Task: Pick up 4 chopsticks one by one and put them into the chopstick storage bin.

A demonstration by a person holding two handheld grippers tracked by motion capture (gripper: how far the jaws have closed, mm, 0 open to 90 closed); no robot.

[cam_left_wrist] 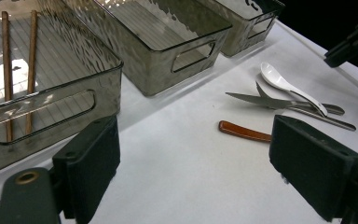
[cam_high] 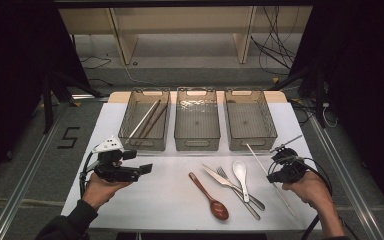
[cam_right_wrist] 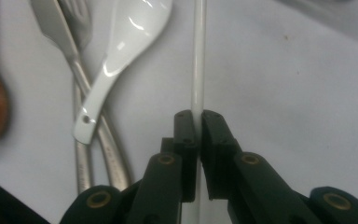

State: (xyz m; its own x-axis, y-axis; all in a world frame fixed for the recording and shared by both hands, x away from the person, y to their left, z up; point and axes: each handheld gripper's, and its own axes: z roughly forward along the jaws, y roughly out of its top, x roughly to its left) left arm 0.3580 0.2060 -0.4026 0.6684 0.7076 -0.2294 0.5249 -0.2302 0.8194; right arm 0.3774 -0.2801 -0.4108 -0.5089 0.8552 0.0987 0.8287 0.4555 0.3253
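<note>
The right gripper has its black jaws clamped on a slim white chopstick, which lies along the right side of the white table. Just left of it sit a white ceramic spoon, a steel knife, a steel fork and a brown wooden spoon. The left gripper hovers with jaws wide apart. Beyond stand three clear grey plastic bins; the left one holds chopsticks.

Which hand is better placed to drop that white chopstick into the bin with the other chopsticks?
Right. The right gripper is already shut on the white chopstick. The left gripper hangs open and empty, although it is nearer the left bin.
</note>
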